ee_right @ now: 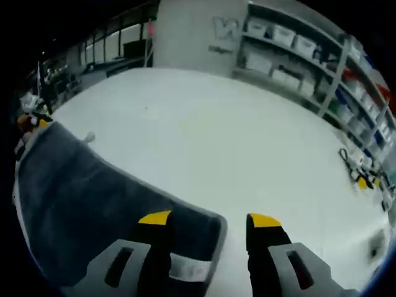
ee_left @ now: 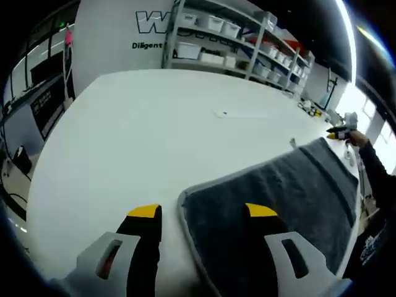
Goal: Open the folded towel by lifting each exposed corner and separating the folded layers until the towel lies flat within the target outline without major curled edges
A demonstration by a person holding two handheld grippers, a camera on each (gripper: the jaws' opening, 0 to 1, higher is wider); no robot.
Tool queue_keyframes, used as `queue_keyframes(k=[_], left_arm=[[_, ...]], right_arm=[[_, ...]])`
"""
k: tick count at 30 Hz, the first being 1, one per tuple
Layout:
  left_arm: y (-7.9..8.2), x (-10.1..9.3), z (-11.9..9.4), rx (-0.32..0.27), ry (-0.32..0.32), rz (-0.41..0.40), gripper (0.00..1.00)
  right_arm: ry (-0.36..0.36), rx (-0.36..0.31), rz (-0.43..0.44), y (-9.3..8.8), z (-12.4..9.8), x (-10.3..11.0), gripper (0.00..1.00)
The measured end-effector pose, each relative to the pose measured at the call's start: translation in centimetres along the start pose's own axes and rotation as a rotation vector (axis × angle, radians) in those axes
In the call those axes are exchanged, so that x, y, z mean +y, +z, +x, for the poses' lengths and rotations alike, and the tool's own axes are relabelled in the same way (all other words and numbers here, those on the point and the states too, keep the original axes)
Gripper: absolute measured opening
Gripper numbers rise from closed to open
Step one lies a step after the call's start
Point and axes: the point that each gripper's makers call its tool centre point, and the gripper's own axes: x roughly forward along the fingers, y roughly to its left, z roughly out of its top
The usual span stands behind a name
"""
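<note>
The left claw [ee_left: 201, 211] stands wide, holding nothing, its jaws straddling one corner of the grey towel [ee_left: 278, 198]: one jaw is over the bare white worktop [ee_left: 154, 124], the other over the cloth. The right claw [ee_right: 209, 218] is also wide and empty, set the same way across another towel corner [ee_right: 213, 226], where a small white label [ee_right: 189, 267] shows at the hem.

The towel lies on the near part of the worktop, by its front edge, stretched between the two claws; in the right gripper view it runs away toward the left [ee_right: 80, 198]. Its upper face looks smooth, with a paler band along the border, and no stacked fold is plain to see, so the unfolding seems largely done. I can make out no target outline on the worktop, so whether the cloth sits inside it cannot be told. What seems left is checking the corners for curl and smoothing any raised edge; the far end is too small to judge.
</note>
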Motion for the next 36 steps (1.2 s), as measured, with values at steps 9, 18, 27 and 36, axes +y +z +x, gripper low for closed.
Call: queue_keyframes(k=[9,18,27,36], left_arm=[[0.1,0.7,0.7,-0.020,-0.002,0.004,0.41],[-0.6,0.5,1.1,0.001,-0.016,0.007,0.38],[-1.1,0.1,1.3,0.013,-0.009,0.005,0.30],[-1.1,-0.3,1.1,-0.004,-0.016,-0.010,0.10]], right_arm=[[0.001,0.026,0.053,-1.5,0.7,-0.3,0.37],[0.002,0.053,0.047,-2.8,1.1,0.4,0.33],[0.008,0.051,0.079,-3.3,1.1,0.8,0.21],[0.048,0.062,0.055,-3.9,0.9,2.5,0.05]])
